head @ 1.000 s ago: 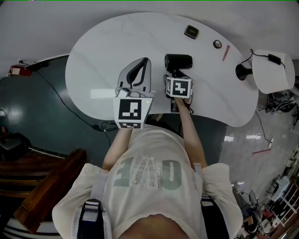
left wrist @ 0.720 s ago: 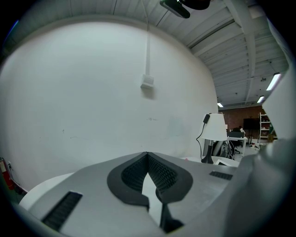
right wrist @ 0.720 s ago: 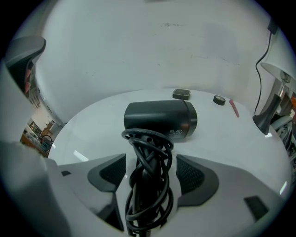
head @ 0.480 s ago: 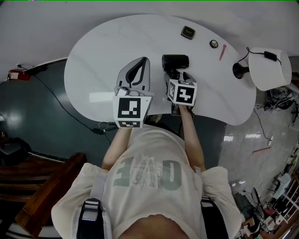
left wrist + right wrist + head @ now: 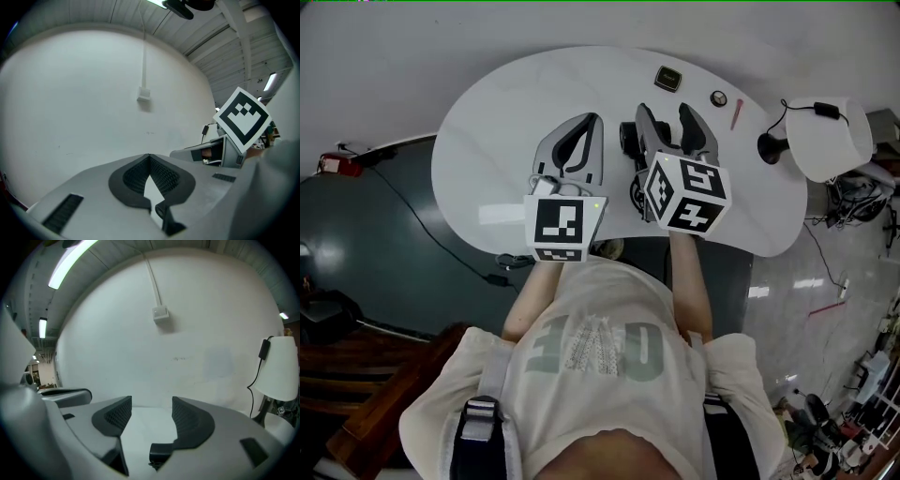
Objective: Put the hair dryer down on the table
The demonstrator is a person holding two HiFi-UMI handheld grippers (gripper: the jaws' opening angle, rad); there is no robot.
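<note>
As read at right gripper (image 5: 151, 404): wide apart, closing on nothing. Left gripper (image 5: 150, 158): pinched together, empty, left of hair dryer (image 5: 628, 138). Lies on table (image 5: 506, 112), just under right gripper's jaws. Looks like release step, placement done; next, pull back clear without snagging it.
</note>
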